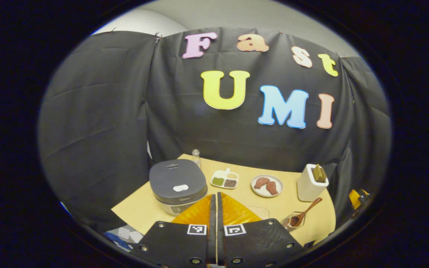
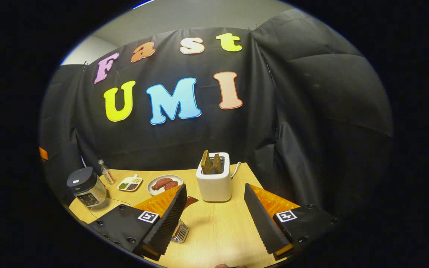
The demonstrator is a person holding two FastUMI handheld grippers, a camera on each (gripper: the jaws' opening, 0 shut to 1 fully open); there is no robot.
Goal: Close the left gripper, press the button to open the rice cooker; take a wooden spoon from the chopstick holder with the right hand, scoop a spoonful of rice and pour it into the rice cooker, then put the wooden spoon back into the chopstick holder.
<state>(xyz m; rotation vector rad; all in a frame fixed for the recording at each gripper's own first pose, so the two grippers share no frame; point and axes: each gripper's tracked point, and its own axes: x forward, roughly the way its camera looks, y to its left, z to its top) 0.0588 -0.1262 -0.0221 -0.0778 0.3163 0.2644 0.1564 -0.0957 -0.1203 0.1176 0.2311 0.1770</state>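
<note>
the left gripper (image 1: 216, 208) has two black plates studded with silver screws, each bearing a square black-and-white marker, with ribbed fingers. the right gripper (image 2: 214, 208) shows the same black plates, screws and markers, its fingers (image 2: 169, 219) finely ridged.

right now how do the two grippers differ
The left gripper has its jaws shut together with nothing between them; the right gripper has its jaws spread wide. The left points at the closed rice cooker; the right points toward the toaster. Both hang above the wooden table.
</note>
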